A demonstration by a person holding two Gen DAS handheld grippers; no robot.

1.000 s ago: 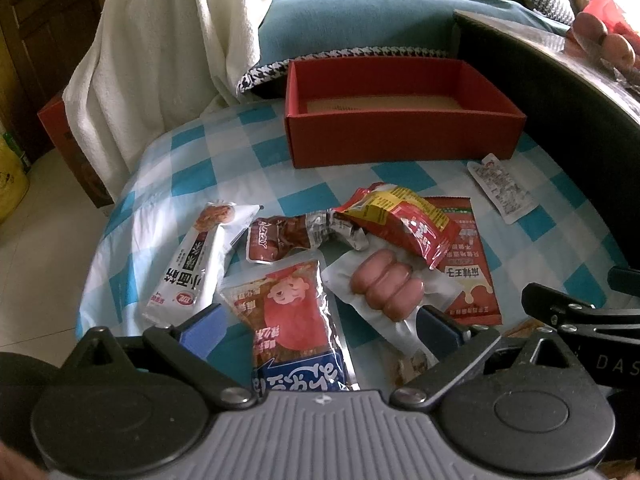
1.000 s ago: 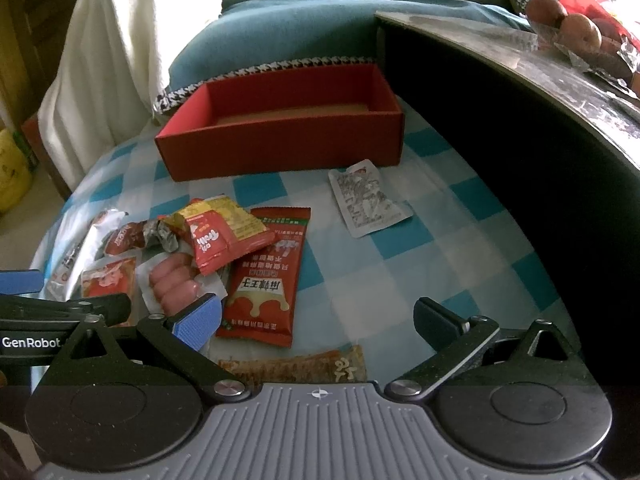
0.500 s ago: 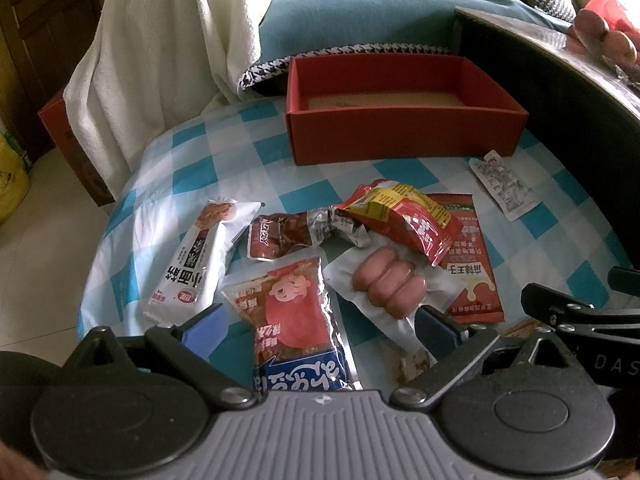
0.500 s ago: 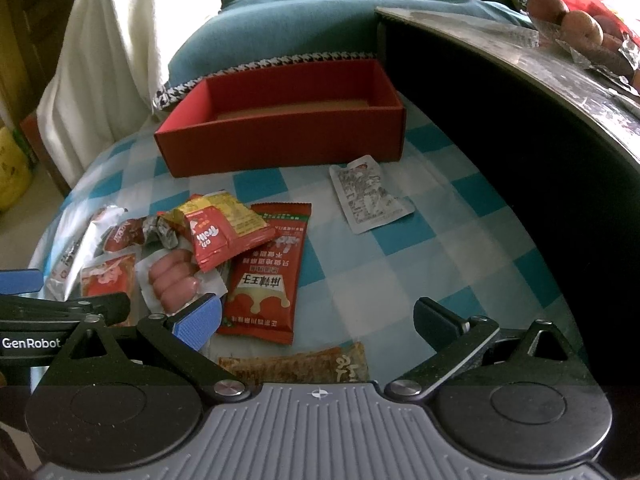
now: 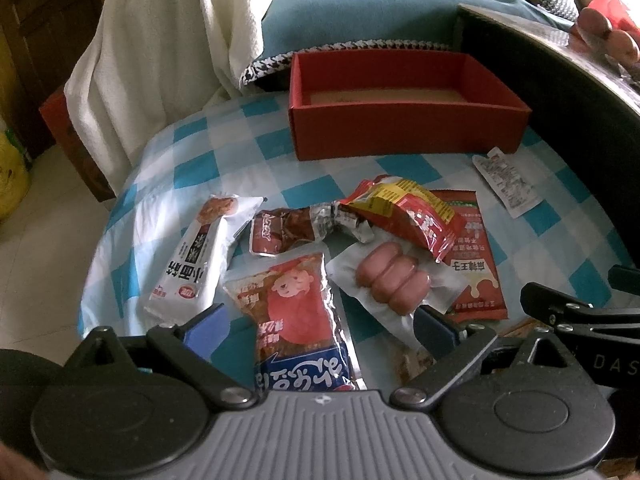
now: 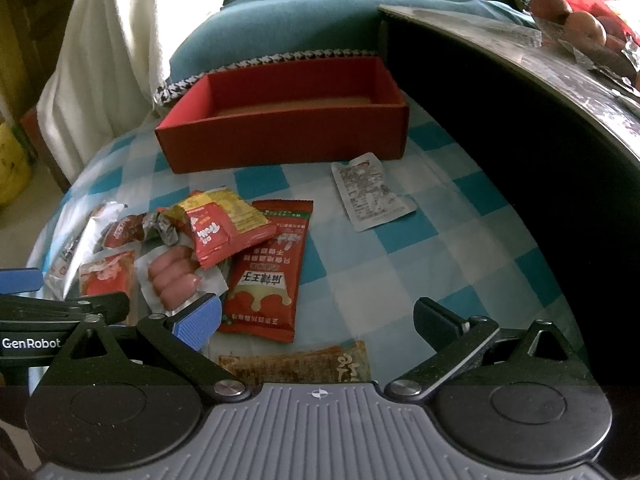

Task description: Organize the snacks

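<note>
1. Left tongs [image 5: 320, 330] spread wide, gripping nothing, poised over a red-and-blue snack packet [image 5: 298, 320] on the checked desk [image 5: 224, 168].
2. Right tongs [image 6: 318, 322] equally wide apart, empty, above a flat brown packet [image 6: 292, 364].
3. Seen only from the right: fruit [image 6: 568, 18] on the dark counter.
4. Red box [image 5: 404, 120] empty behind the snacks.

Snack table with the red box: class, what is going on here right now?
A person is holding two tools over a checked tablecloth strewn with snack packets. The left hand-held gripper is open over a red and blue packet; the right hand-held gripper is open near a long red packet. Neither holds anything. The red box at the back looks empty, so sorting has not begun.
</note>
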